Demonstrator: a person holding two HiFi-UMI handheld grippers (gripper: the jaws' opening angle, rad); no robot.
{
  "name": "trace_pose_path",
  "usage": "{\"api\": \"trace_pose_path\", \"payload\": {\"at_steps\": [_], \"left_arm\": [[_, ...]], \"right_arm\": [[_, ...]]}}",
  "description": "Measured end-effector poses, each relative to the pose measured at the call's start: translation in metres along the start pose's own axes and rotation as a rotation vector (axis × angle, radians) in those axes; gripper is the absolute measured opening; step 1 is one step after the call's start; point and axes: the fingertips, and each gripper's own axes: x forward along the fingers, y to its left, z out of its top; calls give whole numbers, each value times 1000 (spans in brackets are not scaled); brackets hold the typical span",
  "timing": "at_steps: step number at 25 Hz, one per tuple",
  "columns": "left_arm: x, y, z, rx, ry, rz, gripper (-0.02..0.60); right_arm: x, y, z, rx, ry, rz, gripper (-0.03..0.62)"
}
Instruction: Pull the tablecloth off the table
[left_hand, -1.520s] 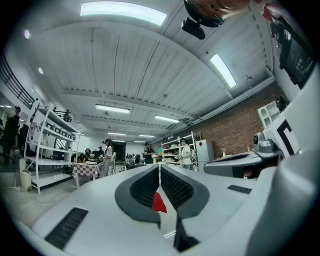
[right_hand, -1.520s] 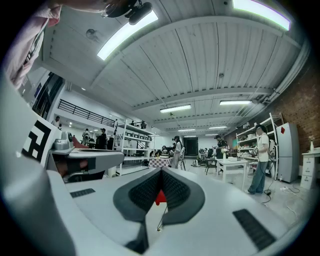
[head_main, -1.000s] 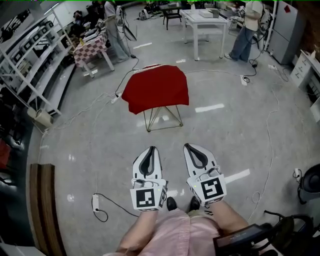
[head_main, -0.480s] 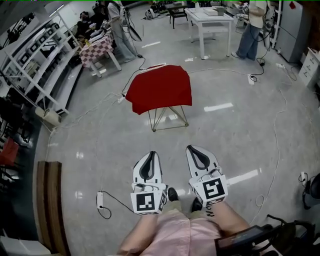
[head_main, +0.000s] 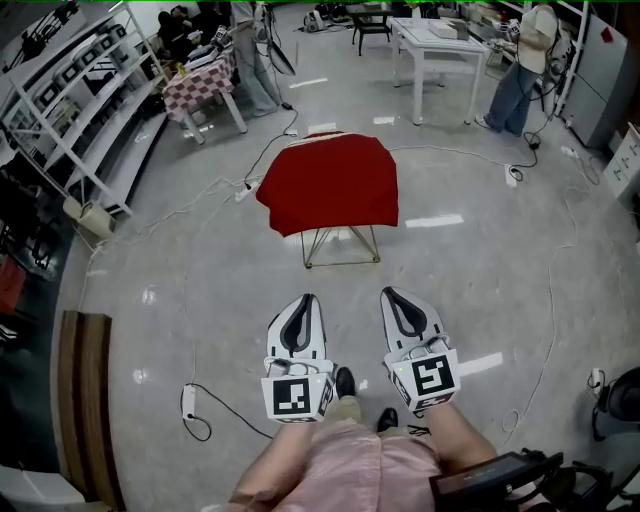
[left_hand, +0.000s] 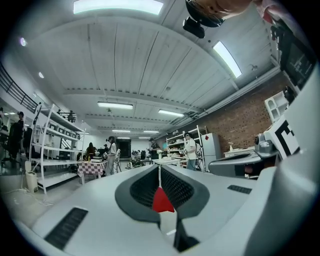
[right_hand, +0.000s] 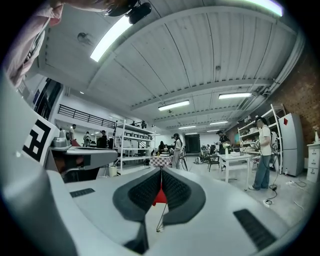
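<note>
The red tablecloth (head_main: 330, 185) drapes over the small wire-legged table (head_main: 306, 250) and covers its whole top. Both grippers hang well short of the table, on the person's side of it. The left gripper (head_main: 305, 300) and right gripper (head_main: 388, 293) are side by side, each with jaws pressed together and holding nothing.

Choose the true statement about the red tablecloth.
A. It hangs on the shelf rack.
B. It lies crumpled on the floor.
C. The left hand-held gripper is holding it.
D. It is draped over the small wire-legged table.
D: the red tablecloth covers the top of the small table, whose wire legs show below it. The left hand-held gripper and the right hand-held gripper are shut and not touching it.
</note>
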Motion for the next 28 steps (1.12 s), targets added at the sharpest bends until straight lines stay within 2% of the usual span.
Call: {"api": "trace_pose_path", "payload": {"at_steps": [16,21,28], "left_arm": [[103,104,9,-31,-43,-42,35],[120,124,12,-32,-80,-63,35],[129,145,3,-37,-59,-74,35]], "right_arm": [[139,0,27,-36,-3,-47,20],[166,4,35,-52,-28,-64,20],[181,10,38,-60,-28,-87,20]]}}
